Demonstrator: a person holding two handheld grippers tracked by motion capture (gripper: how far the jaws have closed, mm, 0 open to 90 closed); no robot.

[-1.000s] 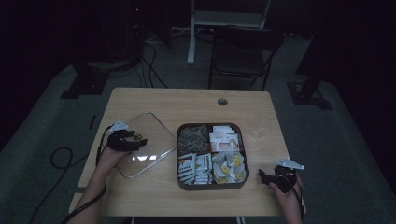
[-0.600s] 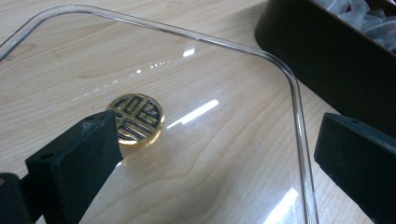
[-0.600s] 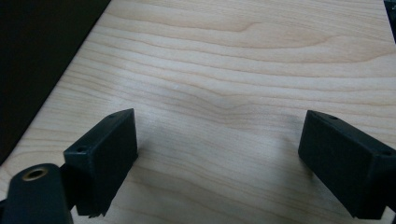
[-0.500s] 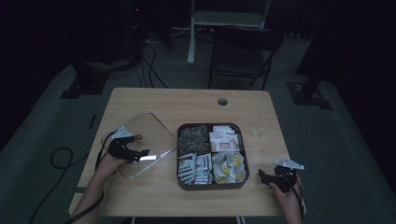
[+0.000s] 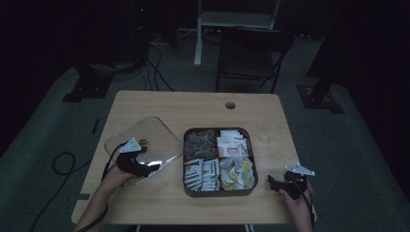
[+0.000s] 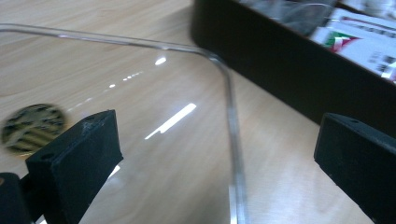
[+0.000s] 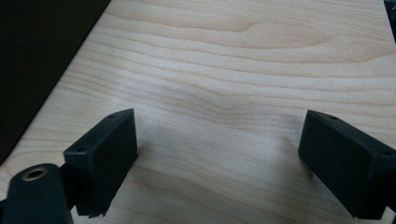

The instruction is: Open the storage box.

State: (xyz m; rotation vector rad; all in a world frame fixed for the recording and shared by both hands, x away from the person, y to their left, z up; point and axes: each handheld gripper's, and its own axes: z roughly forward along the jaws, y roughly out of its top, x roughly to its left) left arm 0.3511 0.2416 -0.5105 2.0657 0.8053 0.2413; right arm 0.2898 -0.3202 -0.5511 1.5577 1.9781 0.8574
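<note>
Near edge of the table [image 5: 159, 205]: right gripper [image 5: 275, 184], jaws spread over bare wood by the right corner. Left gripper [image 5: 145, 170], jaws just opened wide, gripping nothing, straddles the clear lid's [image 5: 145, 135] near corner. The lid lies flat at the left, just beside the dark compartment tray [image 5: 220, 192].

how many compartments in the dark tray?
4. In the tray: back left holds dark packets, back right white packets, front left white sachets, front right yellow-and-white pieces.
</note>
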